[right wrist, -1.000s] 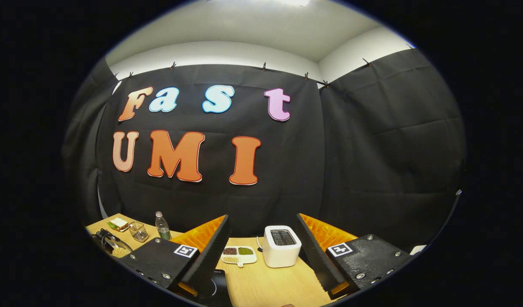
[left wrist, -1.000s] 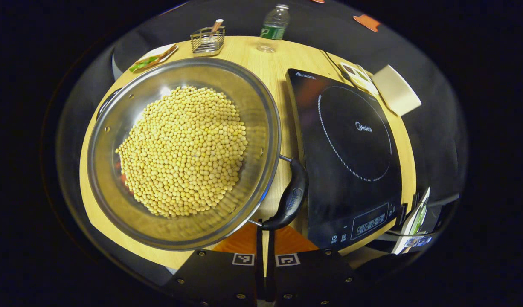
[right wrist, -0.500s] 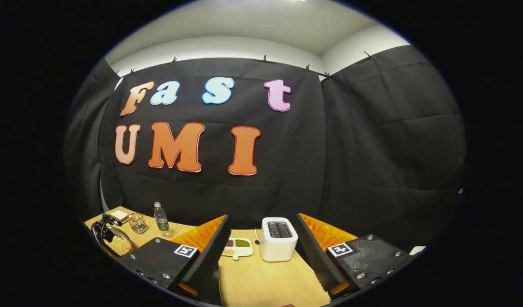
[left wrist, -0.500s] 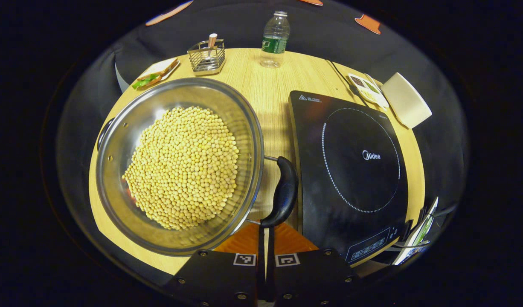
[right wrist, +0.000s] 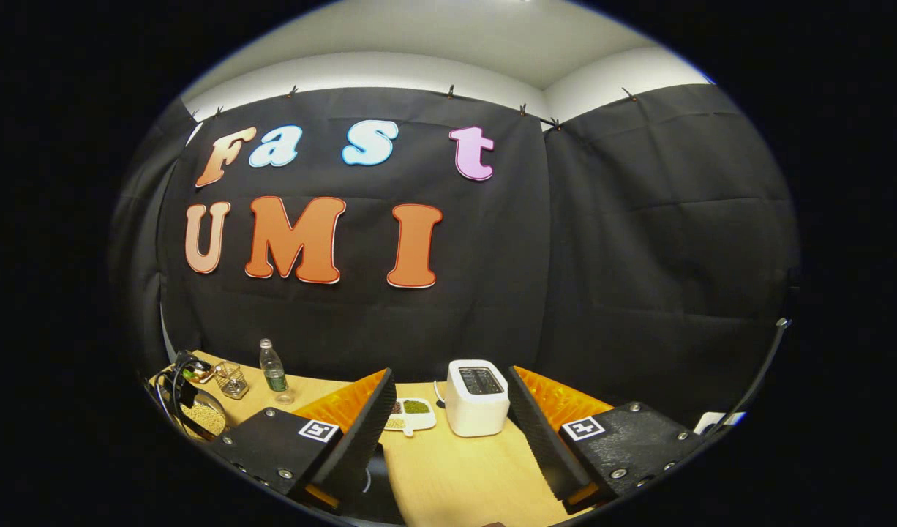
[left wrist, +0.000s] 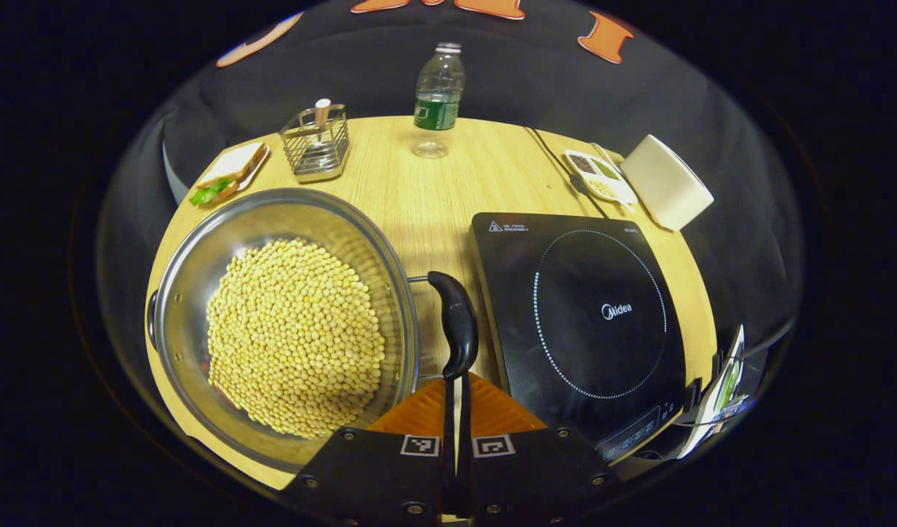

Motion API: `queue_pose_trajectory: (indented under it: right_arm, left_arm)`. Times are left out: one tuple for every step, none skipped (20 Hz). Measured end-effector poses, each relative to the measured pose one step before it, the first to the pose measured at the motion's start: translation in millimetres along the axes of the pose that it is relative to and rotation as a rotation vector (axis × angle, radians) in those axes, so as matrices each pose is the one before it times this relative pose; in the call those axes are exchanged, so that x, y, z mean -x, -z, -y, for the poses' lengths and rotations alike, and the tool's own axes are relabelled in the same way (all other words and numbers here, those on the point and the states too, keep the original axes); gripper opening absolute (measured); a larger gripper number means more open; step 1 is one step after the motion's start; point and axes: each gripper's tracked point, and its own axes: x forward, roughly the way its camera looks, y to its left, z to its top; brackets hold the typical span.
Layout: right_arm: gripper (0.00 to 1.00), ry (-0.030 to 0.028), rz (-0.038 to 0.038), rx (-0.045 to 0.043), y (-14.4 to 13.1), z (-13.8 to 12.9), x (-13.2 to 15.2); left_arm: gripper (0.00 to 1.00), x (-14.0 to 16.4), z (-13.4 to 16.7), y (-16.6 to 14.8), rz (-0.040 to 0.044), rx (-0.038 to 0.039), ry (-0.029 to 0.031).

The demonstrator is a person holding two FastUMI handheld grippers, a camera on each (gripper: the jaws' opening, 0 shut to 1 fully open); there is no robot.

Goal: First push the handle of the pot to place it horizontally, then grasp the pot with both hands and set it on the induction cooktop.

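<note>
The left gripper [left wrist: 456, 388] has its fingers closed together at the pot [left wrist: 280, 322] handle [left wrist: 456, 322], while the right gripper [right wrist: 448, 410] hangs wide open above the desk [right wrist: 456, 476].

Left gripper [left wrist: 456, 388] jaws closed at pot handle [left wrist: 456, 322], bean-filled pot [left wrist: 280, 322] beside induction cooktop [left wrist: 587, 322]

Both views bend strongly toward their edges, so the round light-wood table [left wrist: 448, 183] curves and the wall cloth bows. Light falls from overhead: the pale ceiling [right wrist: 448, 44] in the right gripper view is the brightest area, while the table is evenly and warmly lit. The shiny steel pot of yellow beans [left wrist: 280, 322] carries soft glare along its inner wall, and the glossy black induction cooktop [left wrist: 580, 315] shows faint reflections. Focus is crisp at centre; the rims darken and soften.
</note>
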Motion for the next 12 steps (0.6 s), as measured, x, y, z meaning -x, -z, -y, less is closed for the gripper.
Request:
queue_pose_trajectory:
  right_arm:
    - [0.95, -0.00373, -0.00737, -0.00037, 0.92, -12.18, 2.48]
    - [0.95, -0.00302, -0.00796, 0.00558, 1.94, -11.19, 2.46]
    - [0.95, -0.00143, -0.00958, 0.0097, 1.41, -10.78, 1.24]
    - [0.95, -0.00371, -0.00826, 0.00957, 0.87, -10.57, 2.0]
    - [0.95, -0.00606, -0.00722, 0.00811, 0.47, -11.48, 1.97]
    - [0.95, -0.01046, -0.00868, 0.00585, 1.39, -11.25, 1.72]
    - [0.95, -0.01382, -0.01302, 0.0039, 2.31, -12.44, -0.1]
    - [0.95, -0.01927, -0.01734, 0.00056, 3.39, -13.86, -0.74]
    - [0.95, -0.02528, -0.02048, -0.00383, 2.97, -15.58, -1.74]
    - [0.95, -0.02984, -0.02177, -0.0048, 3.71, -15.24, -1.59]
    - [0.95, -0.0311, -0.0248, -0.00521, 4.7, -17.35, -2.87]
    - [0.95, -0.03269, -0.02459, -0.00409, 5.95, -14.96, -3.76]
  left_arm:
    - [0.02, -1.62, 0.6, 1.13, -0.00054, -0.00235, 0.01749]
    - [0.02, -1.17, 2.72, -0.68, 0.00184, -0.00194, 0.02314]
    - [0.02, -0.4, 0.32, 2.18, -0.00105, -0.00242, 0.02193]
    - [0.02, 0.65, 0.15, 0.64, 0.00334, 0.00135, 0.01683]
    - [0.02, 0.28, -0.96, 2.27, 0.00154, 0.0095, 0.00871]
    - [0.02, 1.64, -1.17, 0.72, 0.00274, 0.00698, 0.00535]
    - [0.02, 2.82, -0.9, 2.08, 0.00208, 0.0085, 0.00191]
    - [0.02, 4.31, -0.5, 1.64, 0.00015, 0.00947, 0.00177]
    - [0.02, 5.17, -1.39, 2.83, 0.00293, -0.00256, 0.00221]
    - [0.02, 7.34, -2.45, 0.81, 0.00917, -0.00433, 0.00265]
    - [0.02, 7.75, -4.22, 0.79, 0.01237, -0.01109, 0.00249]
    - [0.02, 9.4, -4.22, -0.34, 0.01217, -0.00885, 0.0023]
